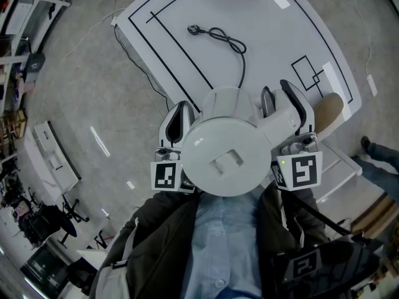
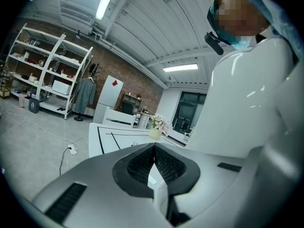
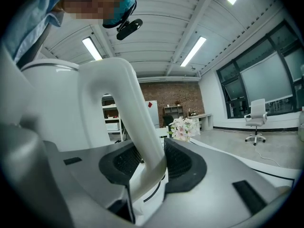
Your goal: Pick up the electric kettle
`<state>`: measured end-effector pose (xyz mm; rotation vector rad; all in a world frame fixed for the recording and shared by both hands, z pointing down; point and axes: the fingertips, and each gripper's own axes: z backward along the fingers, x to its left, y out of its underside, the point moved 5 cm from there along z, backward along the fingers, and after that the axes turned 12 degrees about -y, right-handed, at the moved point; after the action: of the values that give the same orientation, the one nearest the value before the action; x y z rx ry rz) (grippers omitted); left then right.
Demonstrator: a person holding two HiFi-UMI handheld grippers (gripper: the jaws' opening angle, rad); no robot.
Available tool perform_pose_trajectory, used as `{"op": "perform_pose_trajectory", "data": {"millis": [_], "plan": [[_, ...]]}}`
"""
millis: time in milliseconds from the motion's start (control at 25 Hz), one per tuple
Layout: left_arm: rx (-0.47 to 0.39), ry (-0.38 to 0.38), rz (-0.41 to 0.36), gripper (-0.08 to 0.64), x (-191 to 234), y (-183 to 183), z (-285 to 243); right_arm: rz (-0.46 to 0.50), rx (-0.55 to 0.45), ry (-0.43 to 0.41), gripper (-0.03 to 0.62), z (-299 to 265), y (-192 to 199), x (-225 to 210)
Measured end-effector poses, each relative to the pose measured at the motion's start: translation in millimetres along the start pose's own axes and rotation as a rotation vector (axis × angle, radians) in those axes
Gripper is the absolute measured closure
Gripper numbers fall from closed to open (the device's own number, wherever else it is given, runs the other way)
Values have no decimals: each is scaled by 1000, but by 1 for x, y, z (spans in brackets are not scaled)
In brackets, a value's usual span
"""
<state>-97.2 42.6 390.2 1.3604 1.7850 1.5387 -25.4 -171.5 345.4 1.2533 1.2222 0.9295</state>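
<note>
Our right tongs (image 3: 150, 159) pinch the arched handle (image 3: 135, 122) of the white plastic electric kettle (image 1: 224, 161); our left tongs (image 2: 153, 151), pressed together, flank its opposite side.

The kettle (image 1: 224, 151) hides the cord's (image 1: 244, 61) near end.

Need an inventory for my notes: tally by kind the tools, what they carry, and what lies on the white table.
electric kettle: 1
black power cord: 1
tool: 2 (left tool, right tool)
Total: 4
</note>
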Motion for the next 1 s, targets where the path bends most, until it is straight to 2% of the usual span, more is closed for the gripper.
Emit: {"op": "perform_pose_trajectory", "data": {"millis": [600,800,1000], "plan": [[-99,130,-42,552,-38,-44,71,34,-97,112,448,86,-54,41],[-100,176,-57,552,-50,-43,95,27,-60,138,448,123,-50,56],[-82,233,-75,552,-60,-39,118,22,-63,201,448,156,-52,71]]}}
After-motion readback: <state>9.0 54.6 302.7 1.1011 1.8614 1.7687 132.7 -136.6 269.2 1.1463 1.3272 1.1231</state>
